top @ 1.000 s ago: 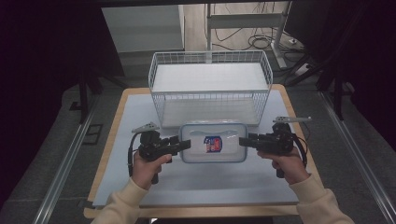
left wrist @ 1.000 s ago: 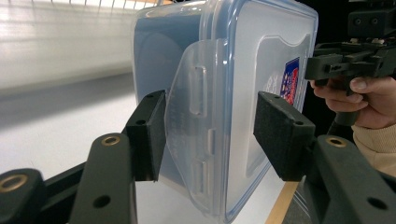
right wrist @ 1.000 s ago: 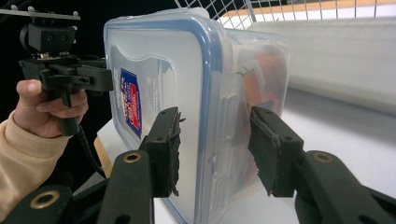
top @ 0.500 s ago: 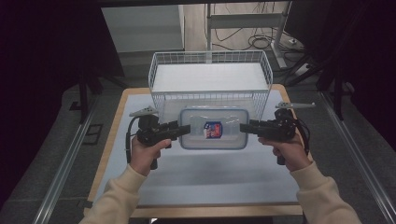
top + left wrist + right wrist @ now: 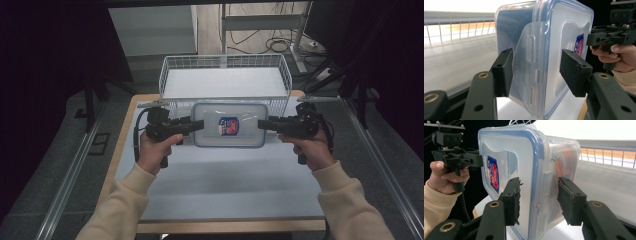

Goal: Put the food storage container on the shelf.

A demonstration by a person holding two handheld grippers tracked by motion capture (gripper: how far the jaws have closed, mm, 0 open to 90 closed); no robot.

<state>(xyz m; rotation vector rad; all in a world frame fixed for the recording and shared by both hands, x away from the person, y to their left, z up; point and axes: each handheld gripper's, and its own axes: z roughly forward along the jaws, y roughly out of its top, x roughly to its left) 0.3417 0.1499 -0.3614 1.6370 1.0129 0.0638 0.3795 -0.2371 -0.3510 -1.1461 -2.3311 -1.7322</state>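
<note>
Since a second ago, both hands raise the lidded plastic container (image 5: 229, 124) off the worktop (image 5: 225, 185) toward the wire basket (image 5: 225, 75). Left hand-held gripper (image 5: 197, 125) and right hand-held gripper (image 5: 263, 123) each clamp one end, holding it level just before the basket.

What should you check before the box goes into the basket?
1. Left hand-held gripper clamped on the box's end: cannot tell; its right pad seems to stand off the lid.
2. Right hand-held gripper clamped on the other end: ok, pads press the plastic box.
3. Lid seated all round: ok, blue rim sits flush where visible.
4. Box held level between both hands: ok in the high view.
5. Wire basket has room: ok, its floor is bare.
6. Box higher than the basket's near rim: cannot tell from these angles.
</note>
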